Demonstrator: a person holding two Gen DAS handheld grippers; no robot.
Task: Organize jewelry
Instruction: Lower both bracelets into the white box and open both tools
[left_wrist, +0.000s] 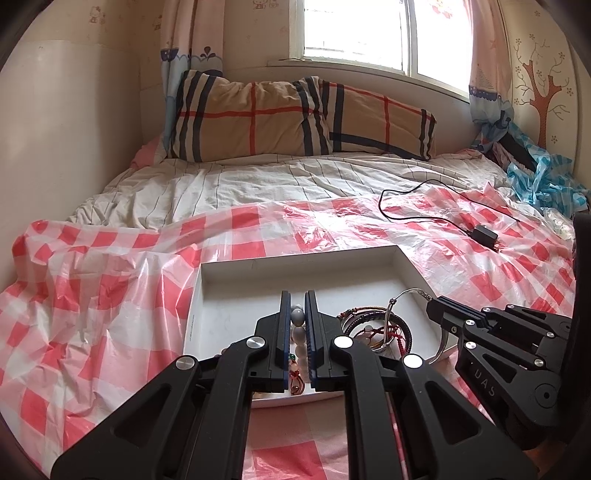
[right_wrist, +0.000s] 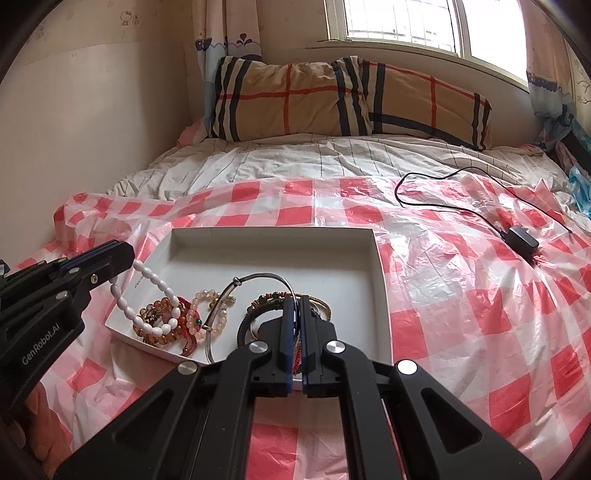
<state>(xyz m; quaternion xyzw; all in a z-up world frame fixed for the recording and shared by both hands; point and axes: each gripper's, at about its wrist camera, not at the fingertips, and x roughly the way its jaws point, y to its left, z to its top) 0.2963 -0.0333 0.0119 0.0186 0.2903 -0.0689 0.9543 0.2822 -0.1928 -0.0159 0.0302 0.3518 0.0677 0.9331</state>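
A: Left gripper, seen from its own camera: what stands between the blades?

B: Jaws narrow, pinched on the white bead bracelet. In the right wrist view the strand runs from the left gripper tips down across the left rim of the white tray, its lower loop lying on the other beads at the tray's near left corner.

A: And the right gripper?

B: Jaws also narrow. Red cord shows in the slit between them, and the tips sit over the dark braided bangles near the tray's near edge. In the left wrist view its tips meet the silver wire bangle at the tray's right rim; the exact hold on it cannot be told.

A: Contents of the tray, outward from the tools?

B: Amber bead bracelet and pink bead bracelet at the near left corner, beneath the white strand; silver wire bangle arching over the middle; braided bangles at the near edge. The far half of the tray is bare.

A: Carrier?

B: The tray lies on a red-and-white checked plastic sheet spread over a bed. A black charger with its cable lies toward the sheet's far right edge, well apart from the tray. A plaid pillow stands at the bed's far edge, under the window.
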